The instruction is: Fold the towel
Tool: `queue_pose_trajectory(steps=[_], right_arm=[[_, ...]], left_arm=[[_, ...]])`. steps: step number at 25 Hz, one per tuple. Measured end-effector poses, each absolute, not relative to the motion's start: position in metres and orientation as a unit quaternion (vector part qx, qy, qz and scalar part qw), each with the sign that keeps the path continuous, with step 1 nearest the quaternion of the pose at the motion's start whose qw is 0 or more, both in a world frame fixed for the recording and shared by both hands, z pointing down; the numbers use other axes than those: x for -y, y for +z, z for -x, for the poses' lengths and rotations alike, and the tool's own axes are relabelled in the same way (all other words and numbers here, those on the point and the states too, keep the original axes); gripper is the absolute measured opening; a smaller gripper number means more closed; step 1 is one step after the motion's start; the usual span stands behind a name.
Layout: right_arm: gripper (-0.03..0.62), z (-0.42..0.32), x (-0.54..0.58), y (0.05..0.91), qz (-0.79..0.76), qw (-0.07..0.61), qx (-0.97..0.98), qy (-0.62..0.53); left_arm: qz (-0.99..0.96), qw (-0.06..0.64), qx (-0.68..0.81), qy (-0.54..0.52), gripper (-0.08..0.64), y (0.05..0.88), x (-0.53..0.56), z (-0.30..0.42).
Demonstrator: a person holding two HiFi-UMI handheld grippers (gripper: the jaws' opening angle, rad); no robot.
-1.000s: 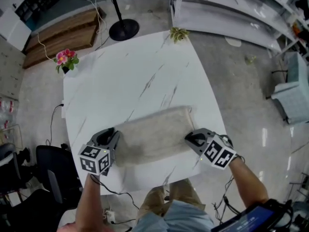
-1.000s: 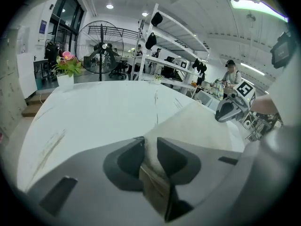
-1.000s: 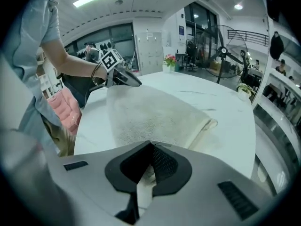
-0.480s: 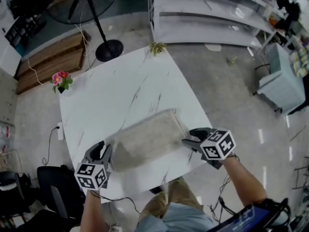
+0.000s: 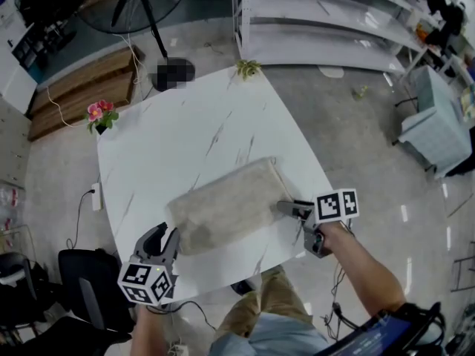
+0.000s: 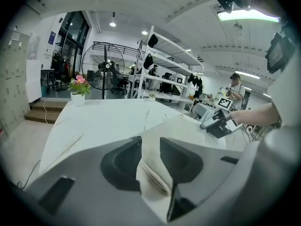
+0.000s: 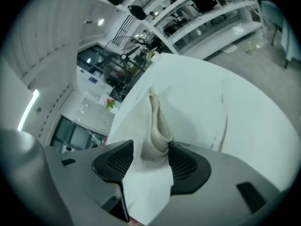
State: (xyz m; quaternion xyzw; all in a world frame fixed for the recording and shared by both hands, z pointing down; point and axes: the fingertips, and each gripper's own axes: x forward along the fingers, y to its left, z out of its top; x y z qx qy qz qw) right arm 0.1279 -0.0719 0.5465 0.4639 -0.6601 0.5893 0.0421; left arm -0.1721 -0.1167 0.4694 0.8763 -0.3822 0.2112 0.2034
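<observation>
A beige towel (image 5: pixel 223 208) lies folded into a long strip on the white marble table (image 5: pixel 185 139). My left gripper (image 5: pixel 165 234) hovers just off the towel's near-left corner. Its jaws have just been opening and stand open, with the towel's hem (image 6: pixel 153 164) on the table seen through the gap. My right gripper (image 5: pixel 293 213) is at the towel's right end. Its jaws have just been opening too and stand wide open, with a bunched fold of towel (image 7: pixel 157 126) loose between them. The right gripper (image 6: pixel 216 124) also shows in the left gripper view.
A pot of pink flowers (image 5: pixel 100 113) stands at the table's left corner and a small plant (image 5: pixel 247 67) at the far corner. White shelving (image 5: pixel 326 21) and a fan stand are beyond the table. A dark chair (image 5: pixel 82 288) sits near my left side.
The right gripper has rolled over and opened, letting go of the towel's right end. The left gripper has risen and drawn back toward me, off the towel's corner.
</observation>
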Motion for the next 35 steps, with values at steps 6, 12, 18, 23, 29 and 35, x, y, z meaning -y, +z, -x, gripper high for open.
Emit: queue_pose_trajectory(steps=[6, 12, 18, 23, 29, 35], right_arm=[[0.077, -0.142, 0.084, 0.543, -0.52, -0.022, 0.63, 0.576], [0.071, -0.118, 0.102, 0.487, -0.523, 0.052, 0.715, 0.461], [0.066, -0.067, 0.113, 0.443, -0.49, 0.129, 0.786, 0.353], [0.066, -0.013, 0.113, 0.419, -0.448, 0.193, 0.832, 0.266], [0.066, 0.051, 0.108, 0.407, -0.393, 0.249, 0.866, 0.184], [0.066, 0.109, 0.098, 0.417, -0.334, 0.295, 0.886, 0.127]], left_arm=[[-0.868, 0.211, 0.404, 0.197, 0.124, 0.462, 0.1, 0.192], [-0.862, 0.202, 0.431, 0.173, 0.124, 0.444, 0.09, 0.218], [-0.854, 0.198, 0.455, 0.157, 0.124, 0.435, 0.067, 0.242], [-0.842, 0.2, 0.482, 0.135, 0.123, 0.428, 0.047, 0.267], [-0.829, 0.198, 0.51, 0.117, 0.123, 0.421, 0.024, 0.292], [-0.809, 0.204, 0.539, 0.112, 0.123, 0.425, -0.001, 0.324]])
